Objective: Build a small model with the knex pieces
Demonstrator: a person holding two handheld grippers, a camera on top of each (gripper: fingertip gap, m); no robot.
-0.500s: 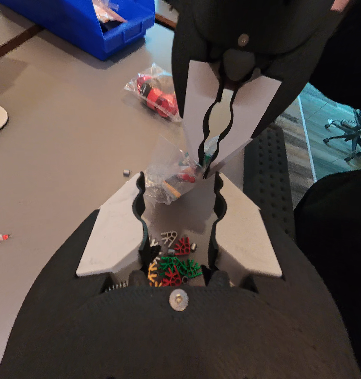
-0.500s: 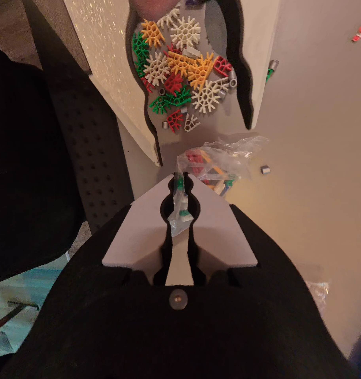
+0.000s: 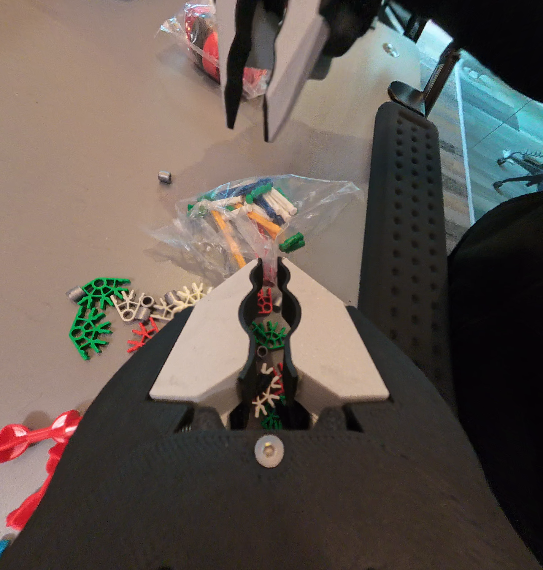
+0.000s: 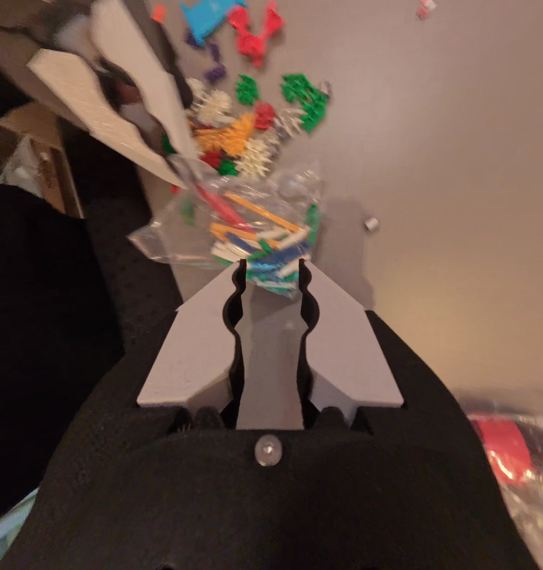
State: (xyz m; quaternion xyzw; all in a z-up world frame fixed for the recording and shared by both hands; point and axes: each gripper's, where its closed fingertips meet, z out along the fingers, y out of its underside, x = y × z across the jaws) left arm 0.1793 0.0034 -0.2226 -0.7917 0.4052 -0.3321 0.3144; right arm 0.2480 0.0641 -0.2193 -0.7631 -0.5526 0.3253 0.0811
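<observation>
A clear plastic bag [image 3: 319, 200] of coloured rods lies on the grey table [image 3: 63, 123]. My left gripper [image 3: 268, 262] is shut on the bag's near edge, pinching plastic between its tips. My right gripper [image 4: 271, 262] is open and empty, its tips just short of the bag [image 4: 258, 228]. In the left wrist view the right gripper [image 3: 248, 132] hangs above the table beyond the bag. In the blurred right wrist view the left gripper [image 4: 181, 182] grips the bag's far corner. One green rod [image 3: 292, 242] lies beside the bag.
Loose green, white, red and yellow connector pieces [image 3: 91, 311] [image 4: 239, 132] lie by the left gripper. A grey spacer [image 3: 164, 177], red parts [image 3: 23, 438], a blue piece [image 4: 208, 18] and a bag of red items [image 3: 208, 52] lie around. A black perforated armrest [image 3: 402, 246] borders the table. From the right gripper's tips to the grey spacer [image 3: 164, 177] is close to 8 cm. The right camera catches it too, in the right wrist view [image 4: 371, 222].
My left gripper has shut on the bag's edge. My right gripper has let go of the bag, opened and drawn back. The bag now lies flatter on the table.
</observation>
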